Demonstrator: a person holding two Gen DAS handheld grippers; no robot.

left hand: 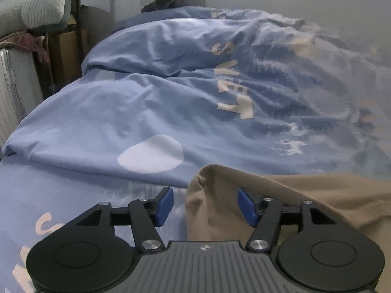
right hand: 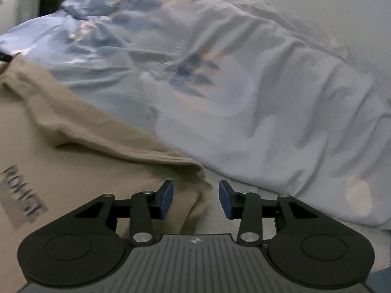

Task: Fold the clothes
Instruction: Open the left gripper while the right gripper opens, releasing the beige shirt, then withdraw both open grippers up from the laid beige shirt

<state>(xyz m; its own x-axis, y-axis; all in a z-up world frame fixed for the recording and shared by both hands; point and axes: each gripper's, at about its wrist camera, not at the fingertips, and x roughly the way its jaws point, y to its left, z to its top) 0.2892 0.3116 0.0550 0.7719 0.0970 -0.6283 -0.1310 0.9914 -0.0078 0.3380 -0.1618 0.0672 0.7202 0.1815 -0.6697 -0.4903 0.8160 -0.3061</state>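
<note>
A tan garment (left hand: 305, 200) lies on the bed at the lower right of the left wrist view. My left gripper (left hand: 205, 206) is open, and the garment's left edge lies between its blue pads (left hand: 165, 206). In the right wrist view the same tan garment (right hand: 80, 141) fills the lower left, with dark printed letters (right hand: 22, 195) on it. My right gripper (right hand: 195, 200) is open, and the garment's right corner lies between its blue pads (right hand: 226, 199). Neither gripper holds cloth.
A rumpled light blue duvet (left hand: 171, 92) with pale letters and circles covers the bed behind the garment; it also shows in the right wrist view (right hand: 268, 97). At the far left are a white radiator (left hand: 14, 90), rolled pillows (left hand: 36, 9) and boxes.
</note>
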